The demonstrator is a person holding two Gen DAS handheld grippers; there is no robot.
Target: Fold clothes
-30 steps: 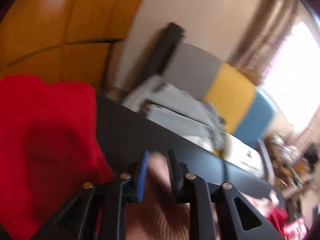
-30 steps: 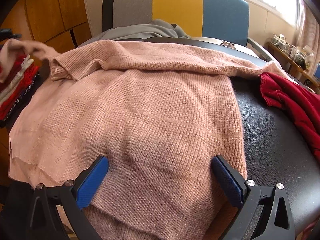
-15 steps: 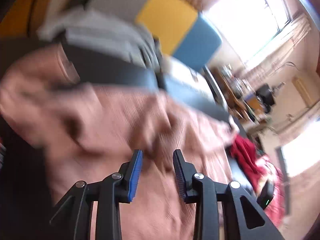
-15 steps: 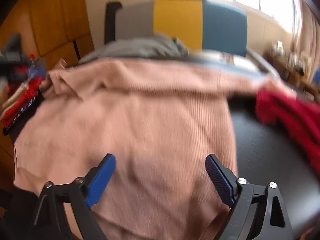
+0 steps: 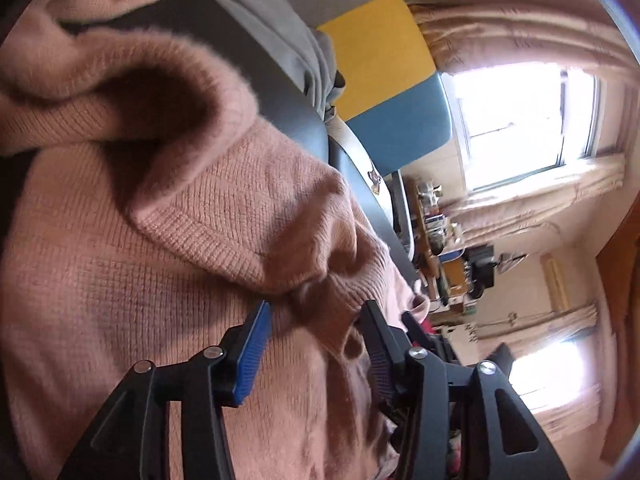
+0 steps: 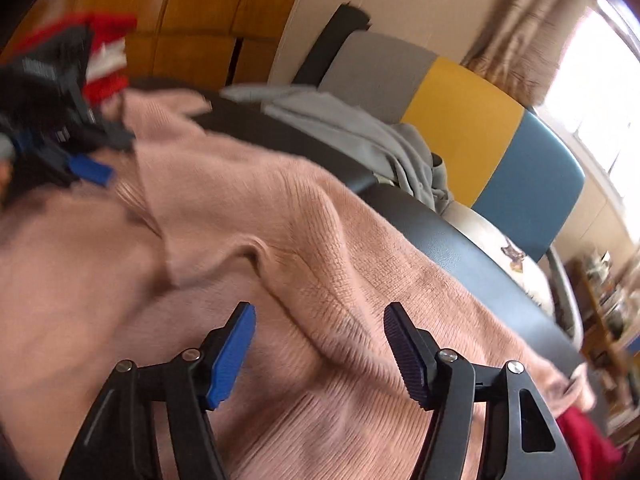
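Note:
A pink knitted sweater (image 5: 120,260) lies spread over a black padded surface (image 5: 280,92); it also fills the right wrist view (image 6: 320,280). My left gripper (image 5: 316,320) is open, its jaws either side of a raised fold of the sweater's sleeve, close above the knit. My right gripper (image 6: 320,332) is open, its jaws apart over a ridge of the sweater. The left gripper also shows, blurred, at the far left of the right wrist view (image 6: 80,160).
A grey garment (image 6: 360,128) lies at the back of the black surface (image 6: 480,256). A grey, yellow and blue chair back (image 6: 460,120) stands behind. Red clothes lie at the upper left (image 6: 104,60) and lower right (image 6: 588,444). Wooden cabinets (image 6: 192,20) stand behind.
My left gripper swung from the red clothes over to the sweater and opened wider around a fold. My right gripper moved forward over the sweater, turned left, and narrowed its jaws.

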